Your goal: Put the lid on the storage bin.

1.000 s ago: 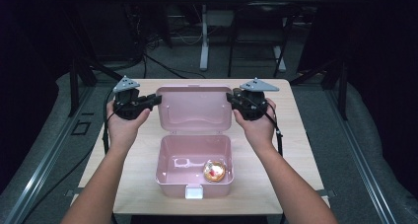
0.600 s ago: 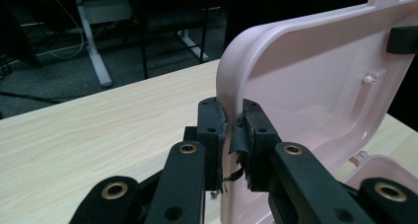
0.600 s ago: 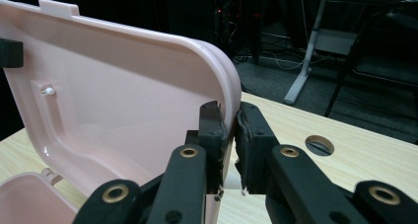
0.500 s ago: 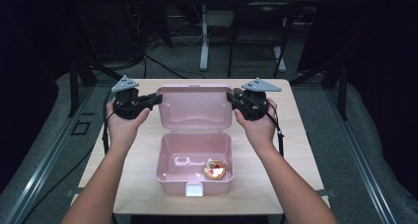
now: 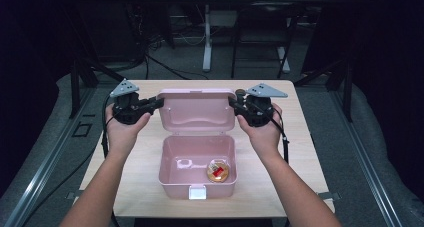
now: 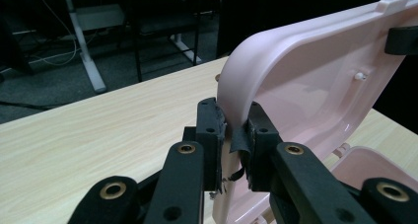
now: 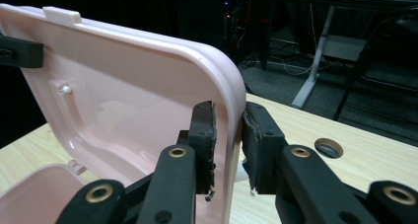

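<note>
My left tool [image 5: 159, 103] and right tool [image 5: 234, 101] each clamp a side edge of the upright pink lid [image 5: 197, 111]; bare table [image 5: 310, 152] flanks the box [image 5: 172, 172].

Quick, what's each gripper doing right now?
Left gripper: closed on the pink lid, left edge.
Right gripper: closed on the lid's right edge.

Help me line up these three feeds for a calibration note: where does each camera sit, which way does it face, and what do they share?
High view: above the person's side, looking forward and down on the table; both forearms, left gripper and right gripper show.
Left gripper view: rides the left gripper, looking along its jaws, which straddle the pink lid.
Right gripper view: rides the right gripper, jaws either side of the lid's opposite edge.
Shared: all see the raised lid of the pink box; each gripper view shows the other's jaw at the far edge.
</note>
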